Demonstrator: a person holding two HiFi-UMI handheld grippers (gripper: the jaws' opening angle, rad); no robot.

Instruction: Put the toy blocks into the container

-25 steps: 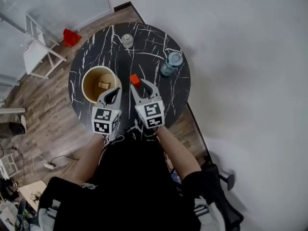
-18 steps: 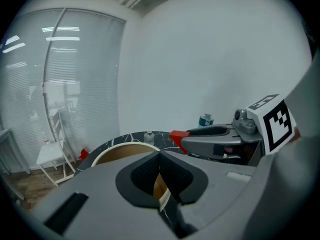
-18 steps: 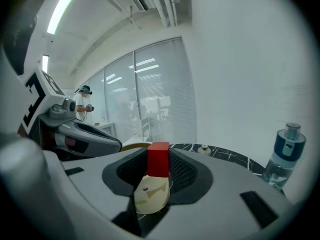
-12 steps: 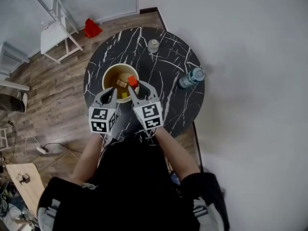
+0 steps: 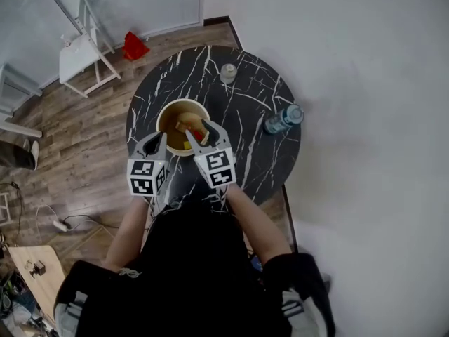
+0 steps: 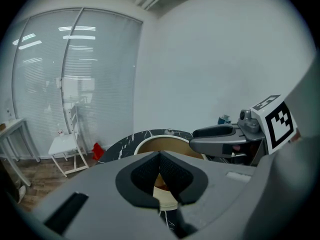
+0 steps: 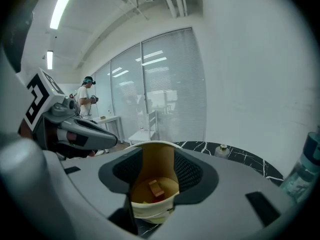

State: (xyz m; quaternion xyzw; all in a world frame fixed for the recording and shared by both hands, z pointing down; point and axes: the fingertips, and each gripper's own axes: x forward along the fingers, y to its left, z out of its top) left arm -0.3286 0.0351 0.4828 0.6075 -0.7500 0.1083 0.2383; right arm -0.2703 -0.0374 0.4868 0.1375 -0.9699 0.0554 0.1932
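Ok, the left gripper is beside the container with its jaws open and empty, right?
Not quite: the left gripper is beside the container and empty, but its jaws are shut together, not open. The left gripper view shows it.

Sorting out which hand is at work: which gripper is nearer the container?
Right. The right gripper hangs over the near rim of the container; its jaws have just been opening, with nothing gripped between them. The left gripper, shut, sits just outside the rim, at its near left.

The round tan container (image 5: 168, 115) stands upright, open-topped — wooden, red and yellow toy blocks (image 7: 156, 188) lie inside.
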